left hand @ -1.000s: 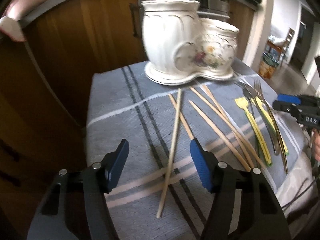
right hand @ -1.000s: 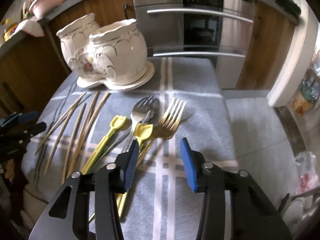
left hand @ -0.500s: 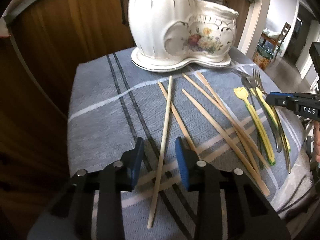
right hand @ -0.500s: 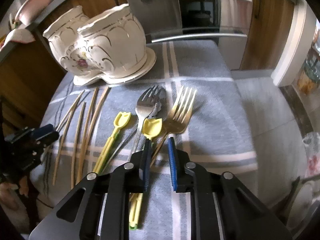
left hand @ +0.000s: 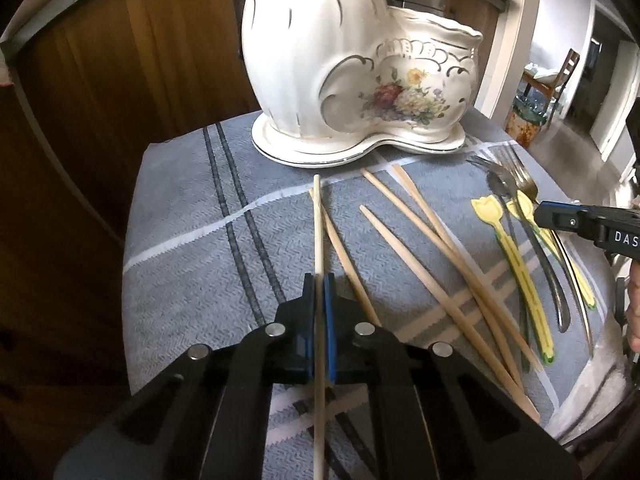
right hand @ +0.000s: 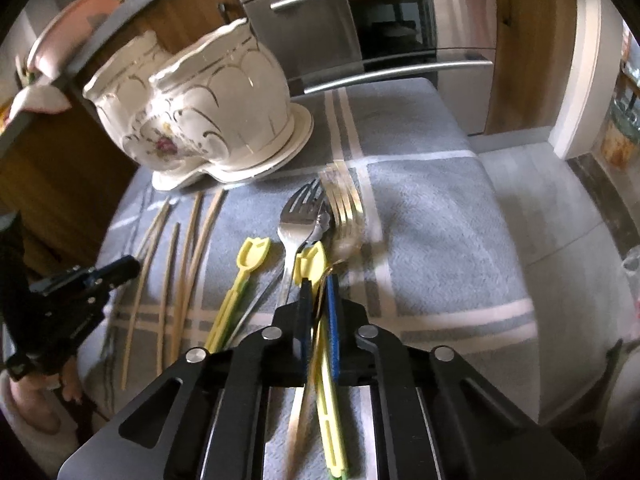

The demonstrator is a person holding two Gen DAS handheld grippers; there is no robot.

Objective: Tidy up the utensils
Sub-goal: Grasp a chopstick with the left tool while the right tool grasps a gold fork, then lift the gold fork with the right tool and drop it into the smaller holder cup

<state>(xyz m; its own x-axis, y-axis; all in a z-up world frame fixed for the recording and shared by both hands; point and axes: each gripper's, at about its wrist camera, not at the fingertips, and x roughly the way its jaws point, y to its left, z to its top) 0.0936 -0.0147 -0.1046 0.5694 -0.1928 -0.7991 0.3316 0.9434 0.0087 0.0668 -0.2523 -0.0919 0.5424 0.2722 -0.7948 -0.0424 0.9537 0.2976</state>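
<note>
left tongs (left hand: 319,308) clamping chopstick (left hand: 317,220) | right tongs (right hand: 319,312) pinching gold fork (right hand: 344,208) | holder (right hand: 200,108) ahead, nothing seen inside, rest lying loose

- right gripper (right hand: 319,286) clamped on the gold fork (right hand: 344,216), its tines blurred; a yellow pick (right hand: 310,258) touches the jaws
- white ceramic holder (right hand: 200,108) far left; chopsticks (right hand: 188,248) left

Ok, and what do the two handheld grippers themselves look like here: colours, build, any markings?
Both match: the left gripper and right gripper have black angular plastic linkages with cut-out slots and round silver pivot pins, and their jaws are lined with blue pads. Seen from the left wrist view, the right gripper's side carries white lettering reading "DAS", cut off at the frame edge. A bare hand shows behind the left gripper; no sleeve is visible.
</note>
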